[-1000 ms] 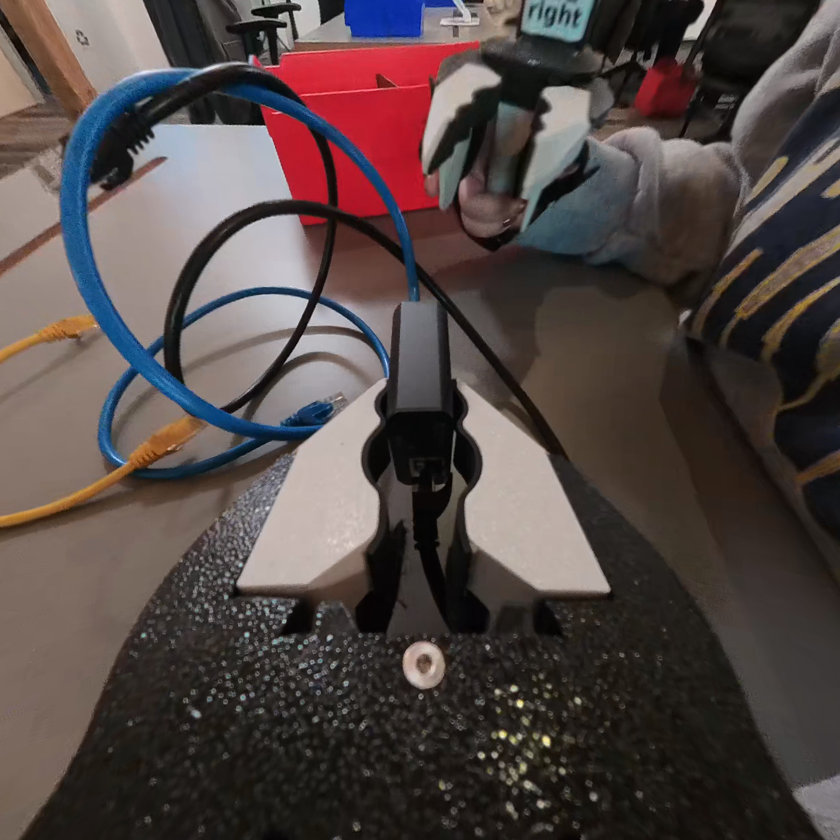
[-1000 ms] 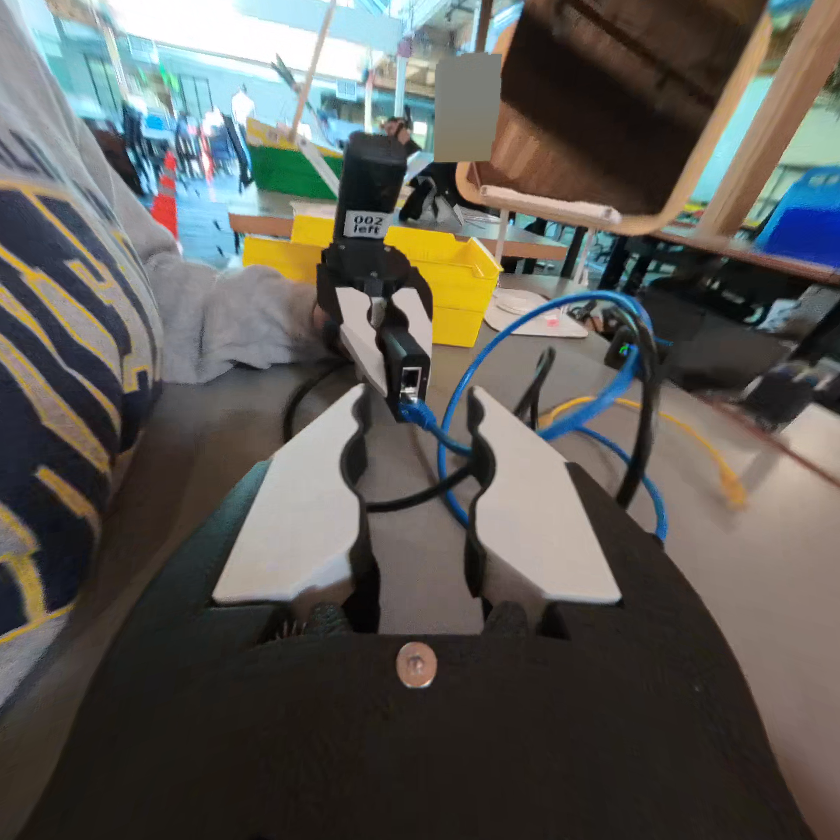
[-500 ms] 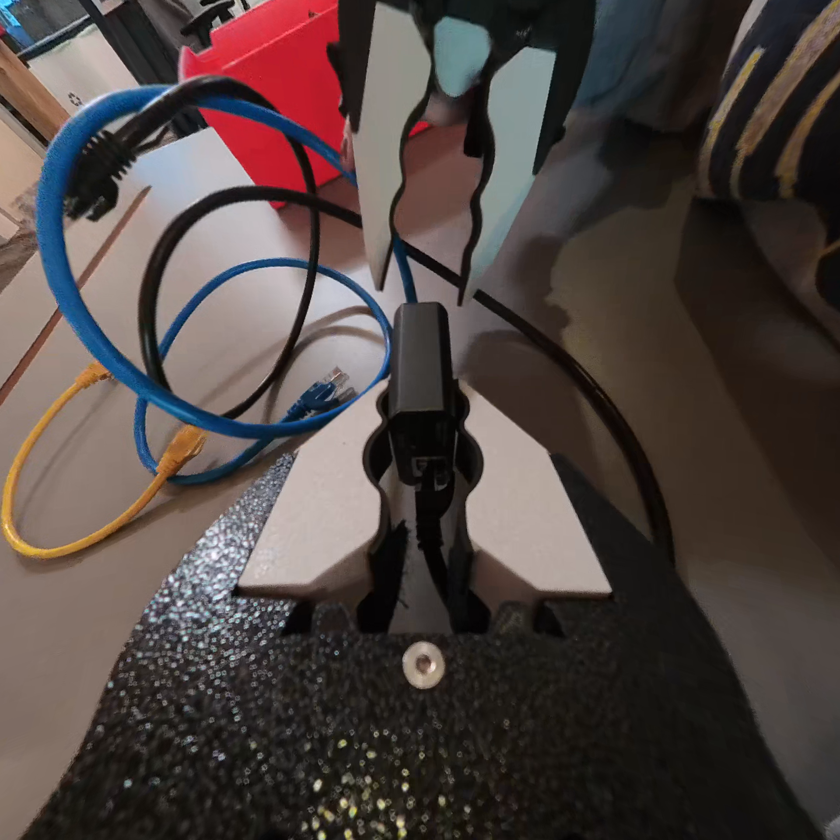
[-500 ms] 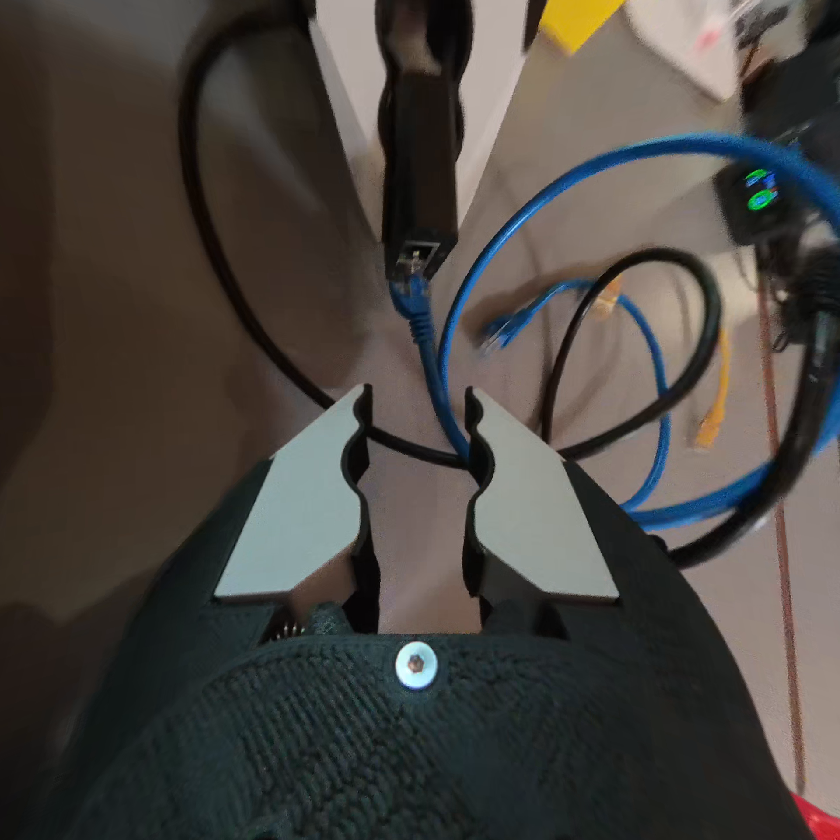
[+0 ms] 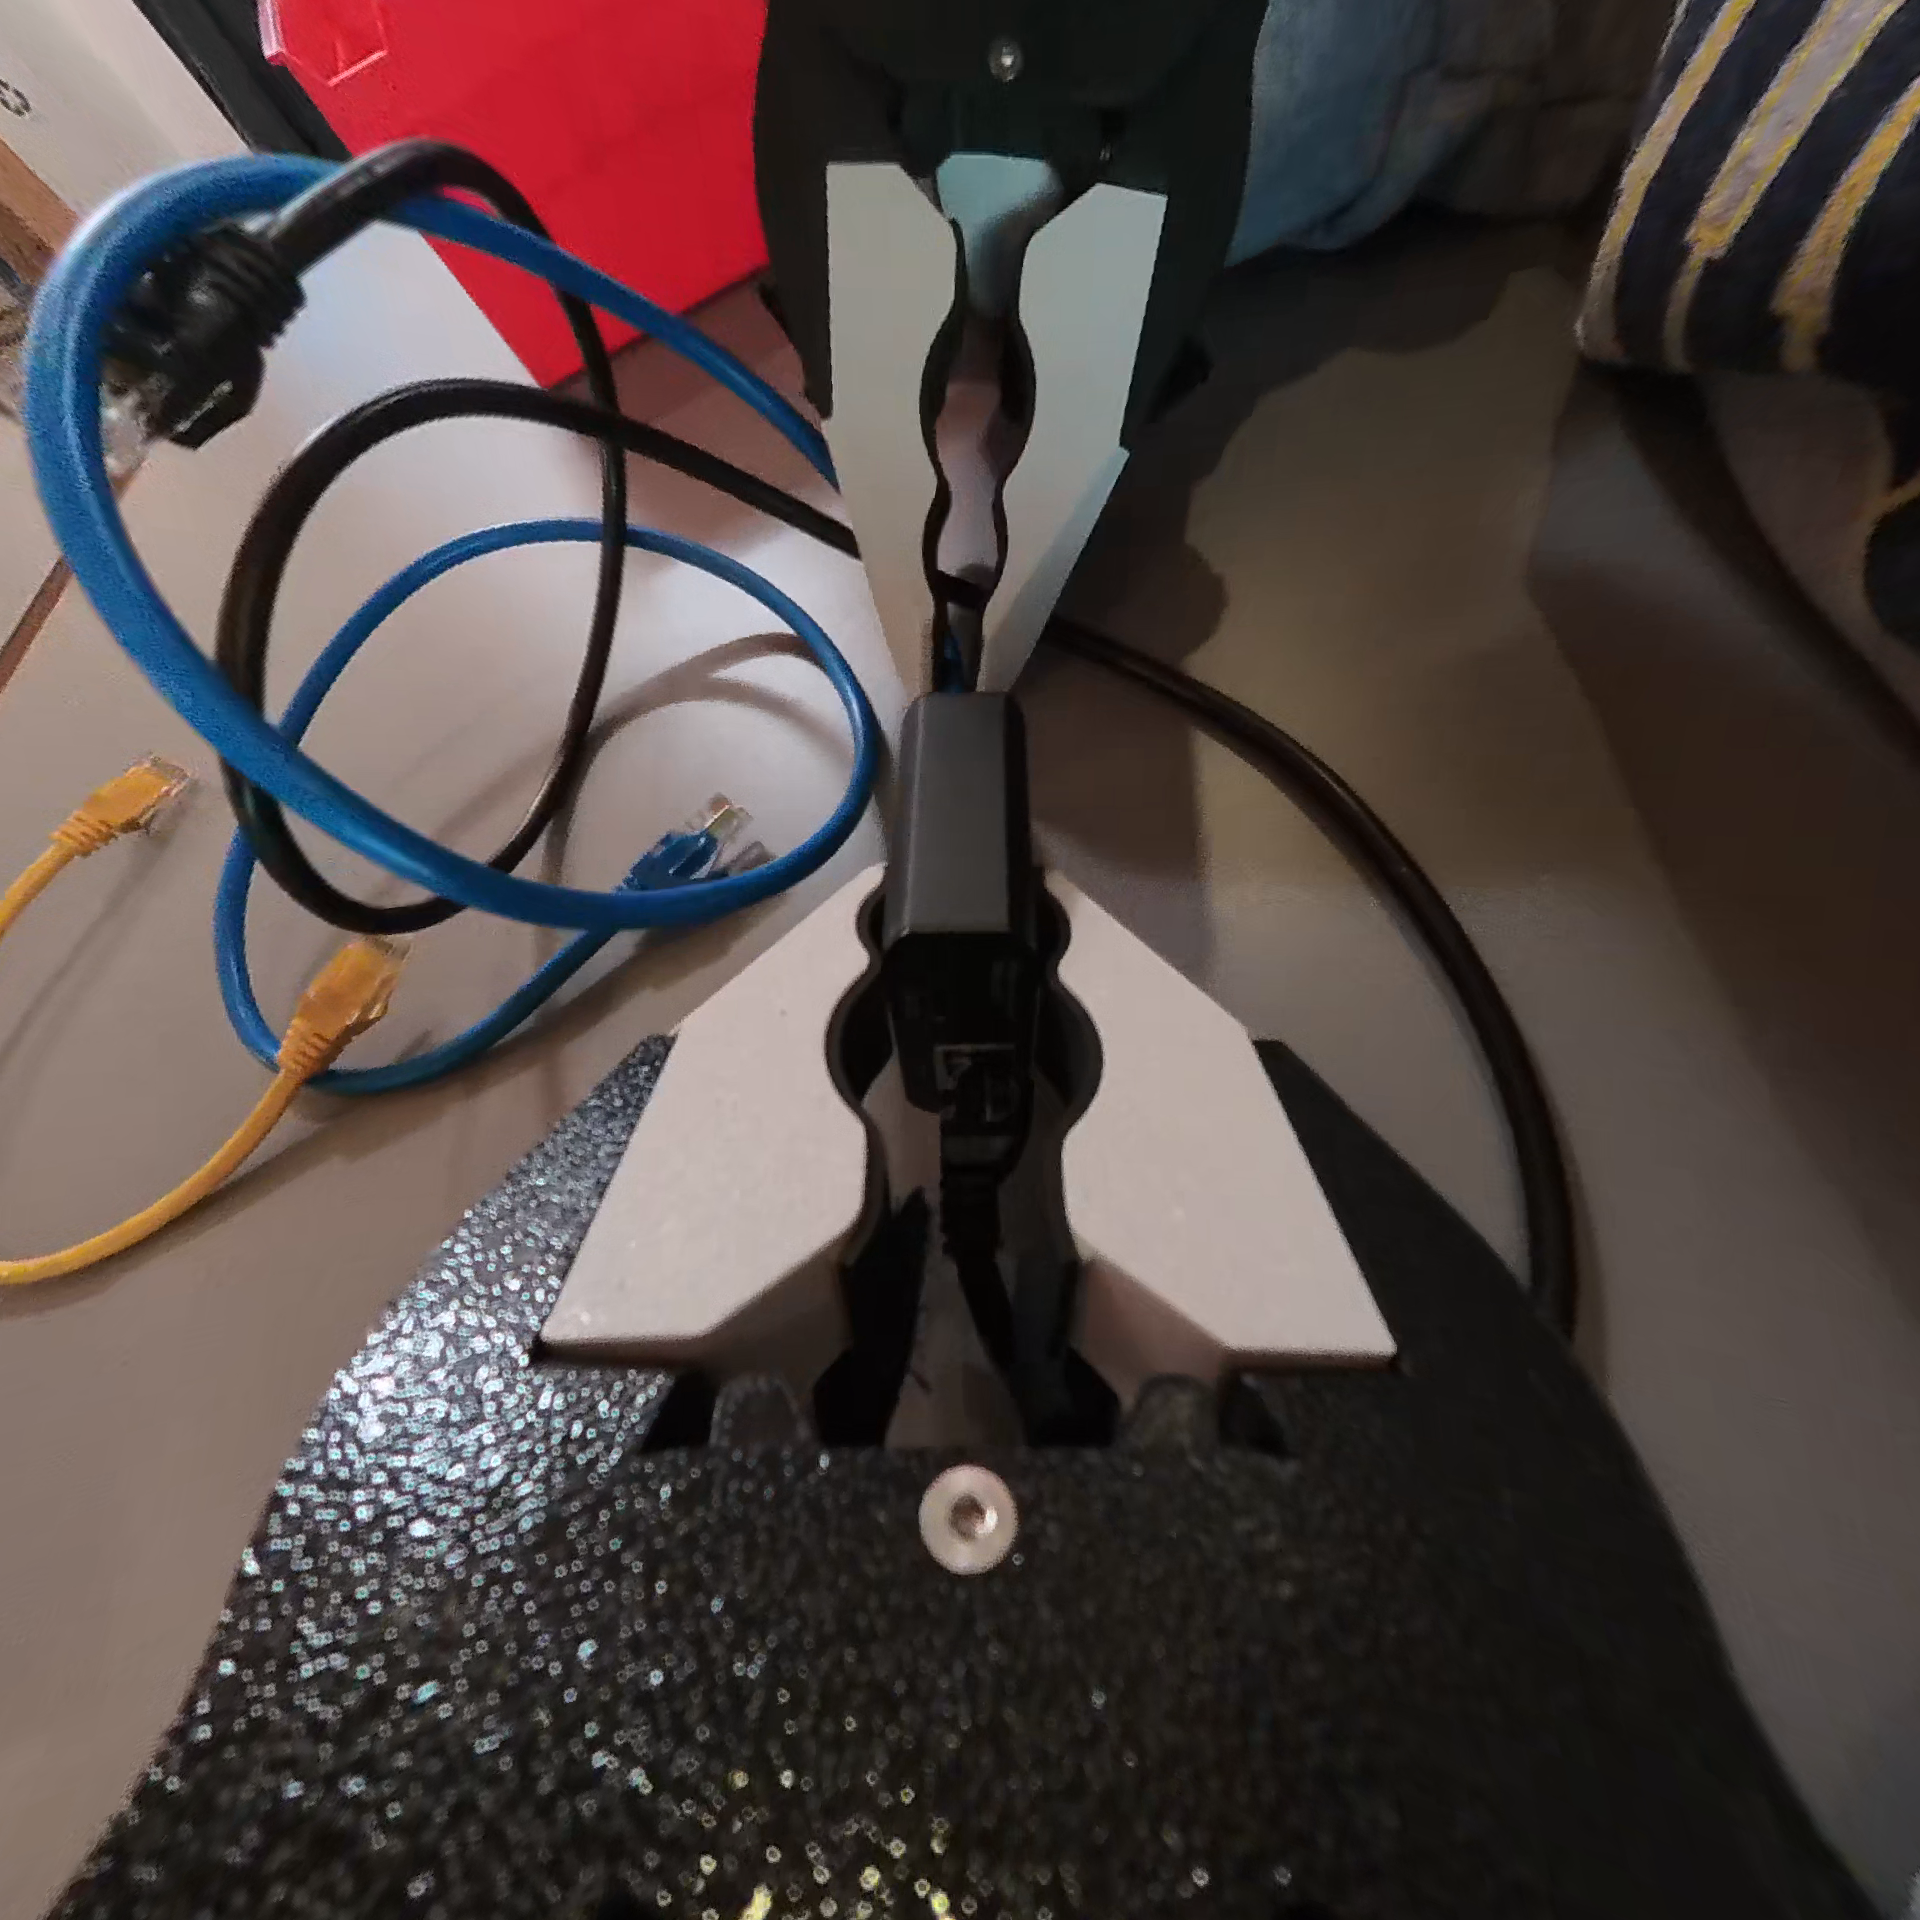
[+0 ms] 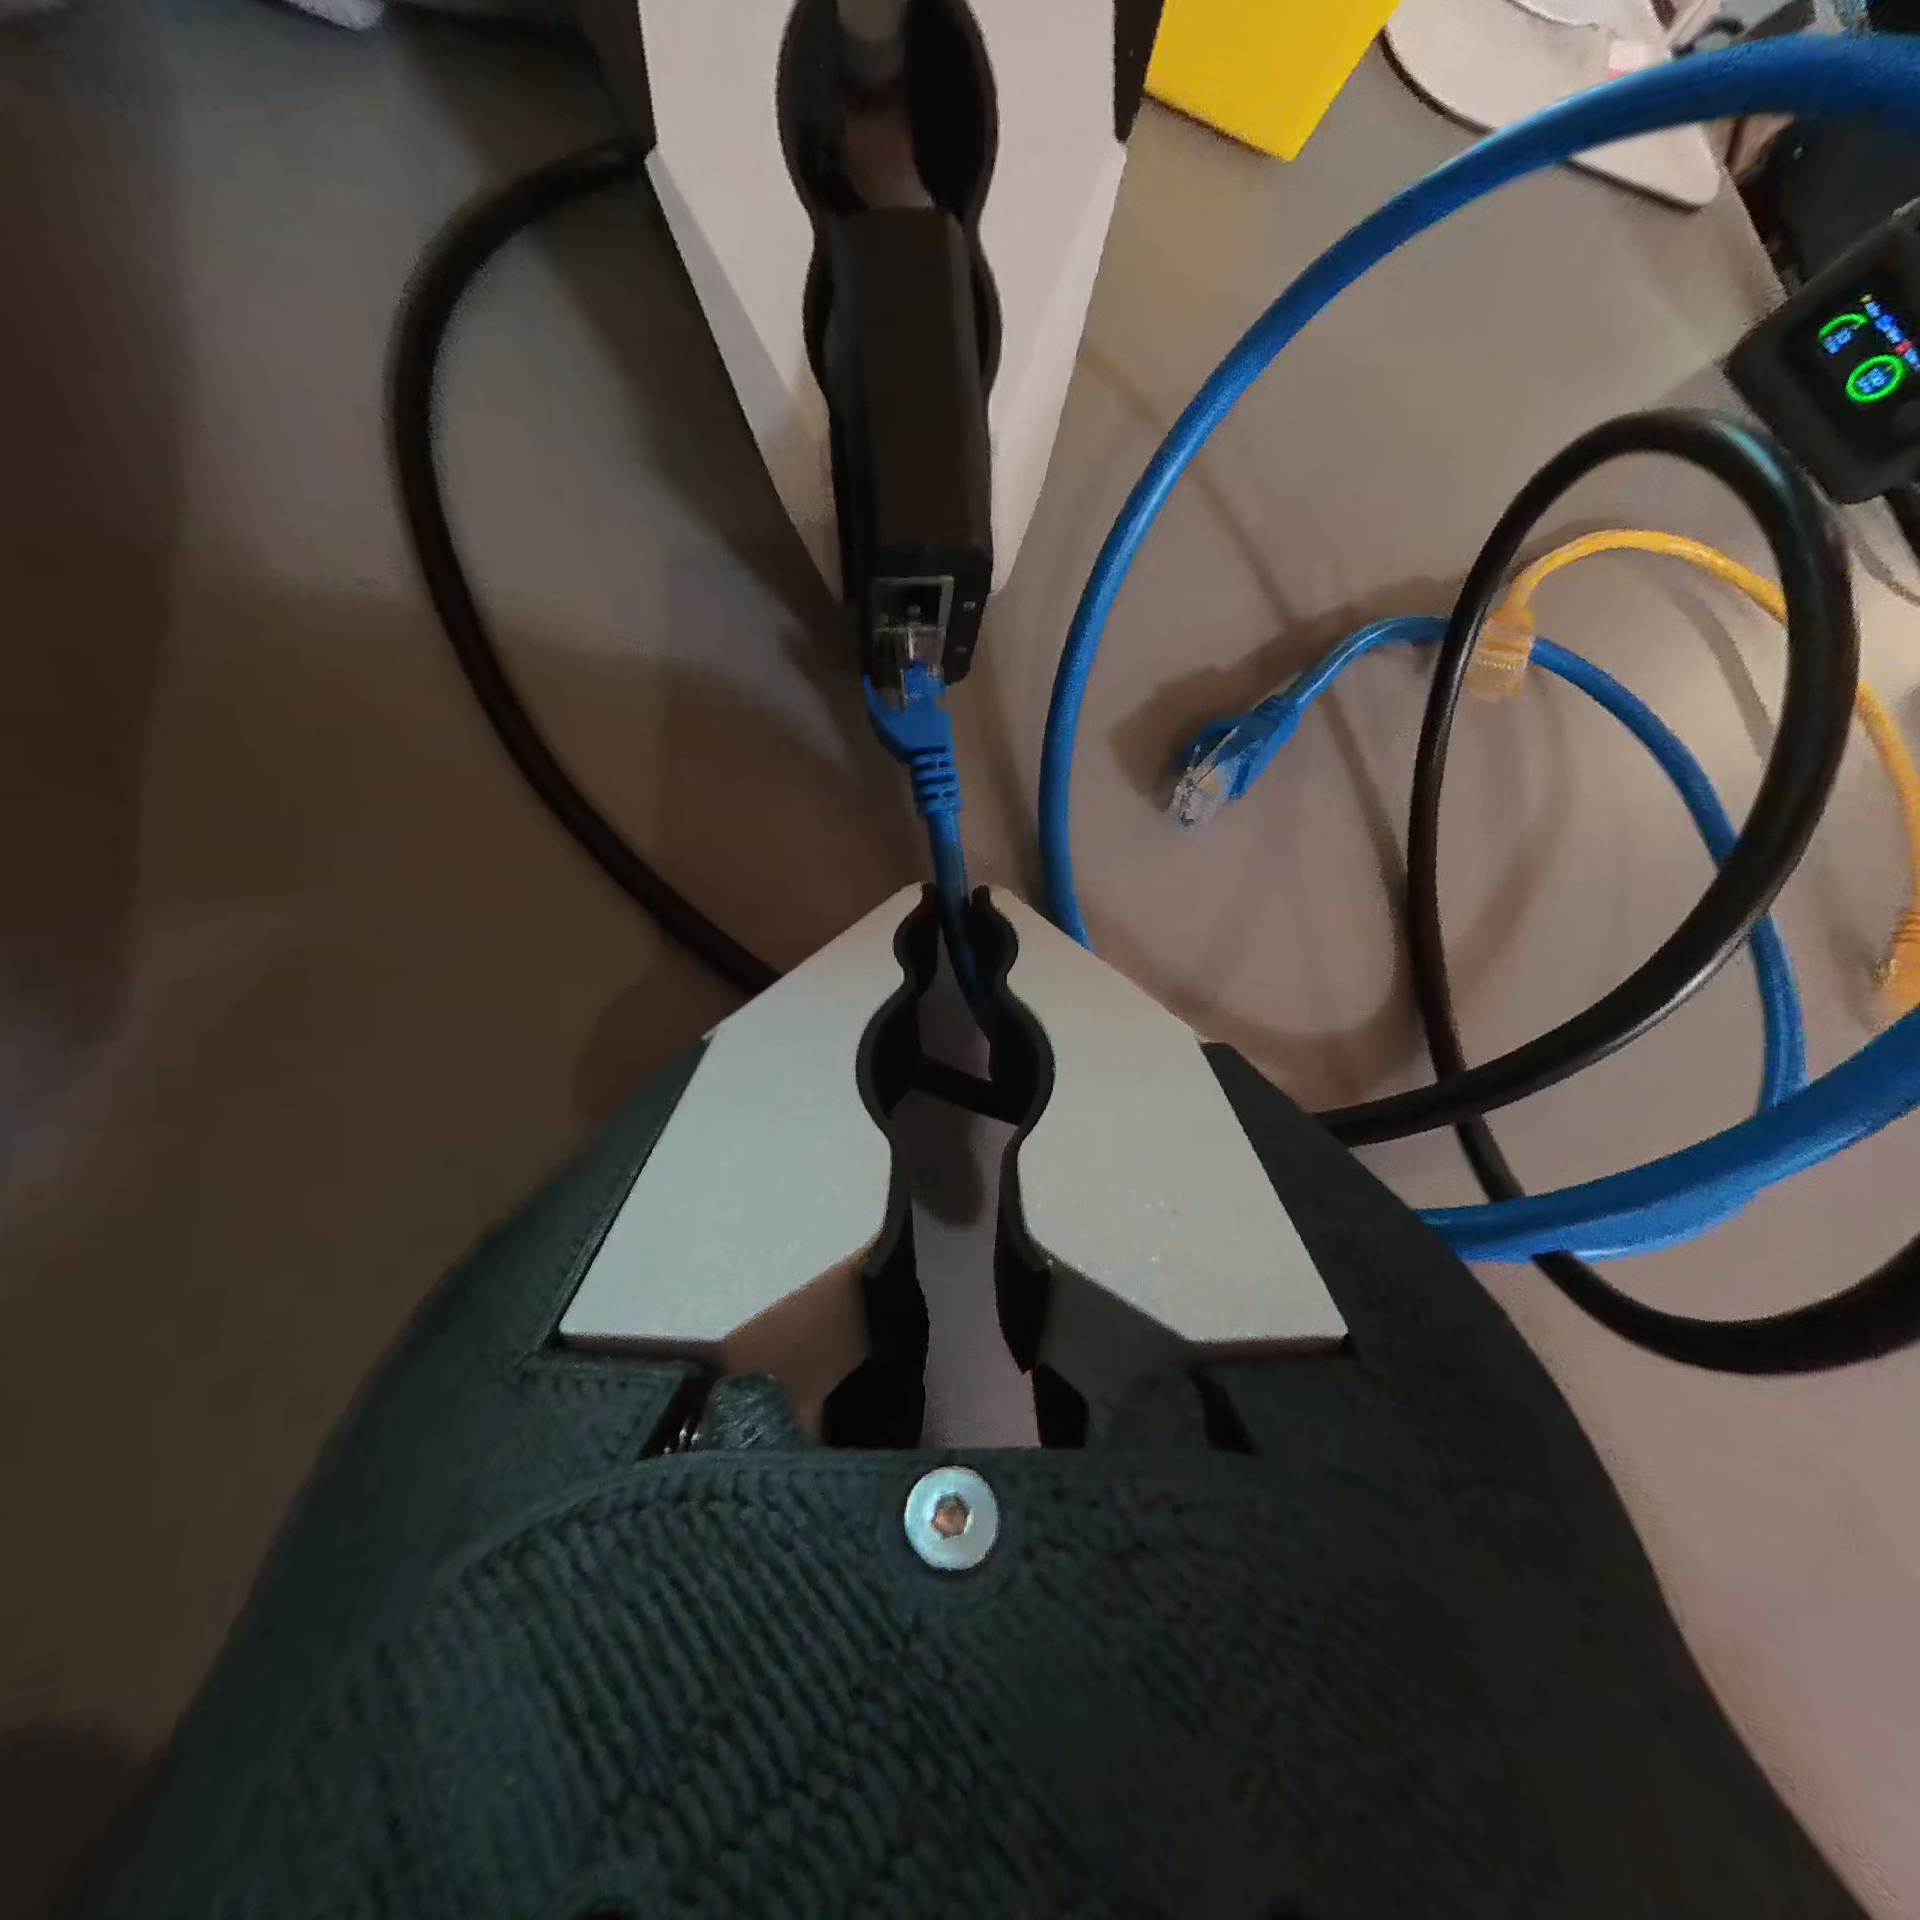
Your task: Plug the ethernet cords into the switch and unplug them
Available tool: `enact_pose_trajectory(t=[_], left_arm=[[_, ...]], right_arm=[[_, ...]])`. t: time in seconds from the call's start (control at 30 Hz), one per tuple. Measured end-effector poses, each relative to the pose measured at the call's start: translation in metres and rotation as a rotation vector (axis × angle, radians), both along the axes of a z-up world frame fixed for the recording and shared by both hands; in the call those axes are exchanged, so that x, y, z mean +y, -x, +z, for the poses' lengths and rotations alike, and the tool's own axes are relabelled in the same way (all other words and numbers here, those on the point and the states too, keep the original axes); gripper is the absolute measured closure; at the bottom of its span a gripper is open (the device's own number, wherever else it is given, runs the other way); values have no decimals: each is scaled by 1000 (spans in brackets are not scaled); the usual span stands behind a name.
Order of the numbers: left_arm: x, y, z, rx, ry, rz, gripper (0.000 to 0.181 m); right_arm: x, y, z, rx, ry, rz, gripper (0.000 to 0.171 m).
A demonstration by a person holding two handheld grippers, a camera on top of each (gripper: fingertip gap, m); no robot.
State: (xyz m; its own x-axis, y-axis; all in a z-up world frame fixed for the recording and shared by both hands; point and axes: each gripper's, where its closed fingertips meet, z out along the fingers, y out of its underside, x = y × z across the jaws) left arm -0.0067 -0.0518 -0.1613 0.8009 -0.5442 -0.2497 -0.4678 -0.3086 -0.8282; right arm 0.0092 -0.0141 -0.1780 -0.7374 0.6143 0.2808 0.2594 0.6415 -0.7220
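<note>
Left wrist view: left claw (image 5: 961,997) clamped on a small black adapter-like switch (image 5: 961,831), body pointing far and away, black lead running back between the fingers. Just beyond its far end, right claw (image 5: 971,582) pointing back toward it, nearly shut around the blue ethernet cord (image 5: 447,883) right behind the plug. Left of both, blue cord looping high and round over the grey worktop (image 5: 1351,727), tangled with a black cable (image 5: 416,727); one loose blue plug (image 5: 686,852) lying near the claw. Yellow ethernet cord (image 5: 208,1164) on the near left, two yellow plugs showing. Red box (image 5: 540,135) at far left, striped sleeve (image 5: 1766,208) at far right.

Right wrist view: right claw (image 6: 956,914) pinched on the blue ethernet cord (image 6: 940,831), fingers almost touching. Blue plug seated in the port of the switch (image 6: 914,416), itself gripped by the left claw (image 6: 894,260) at the far end. Loose blue plug (image 6: 1226,758) lying to the right on the worktop (image 6: 623,675), yellow ethernet cord (image 6: 1662,561) farther right, black cable (image 6: 1507,727) looping over both. Small black device with a lit screen (image 6: 1860,364) at far right, yellow bin (image 6: 1257,62) at the far edge.
</note>
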Motion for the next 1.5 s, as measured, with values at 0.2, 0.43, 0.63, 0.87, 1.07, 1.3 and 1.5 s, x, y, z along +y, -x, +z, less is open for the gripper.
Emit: enact_pose_trajectory(t=[0.2,0.43,0.63,0.87,1.07,1.3,1.5], left_arm=[[1,1,0,-12,9,5,159],[2,1,0,-50,37,6,159],[3,2,0,-46,31,17,159],[0,0,5,-72,11,-6,159],[-2,-3,4,-21,-16,-21,158],[-1,-3,0,-1,-2,-12,159],[-1,-2,0,-12,10,-10,159]], right_arm=[[-4,-2,0,-20,48,-1,169],[-4,1,0,-36,67,-15,168],[1,-19,22,-90,276,86,153],[90,15,113,131,588,-254,149],[131,112,87,42,426,-552,138],[162,208,24,-179,75,-479,122],[166,224,0,-352,-157,-375,134]])
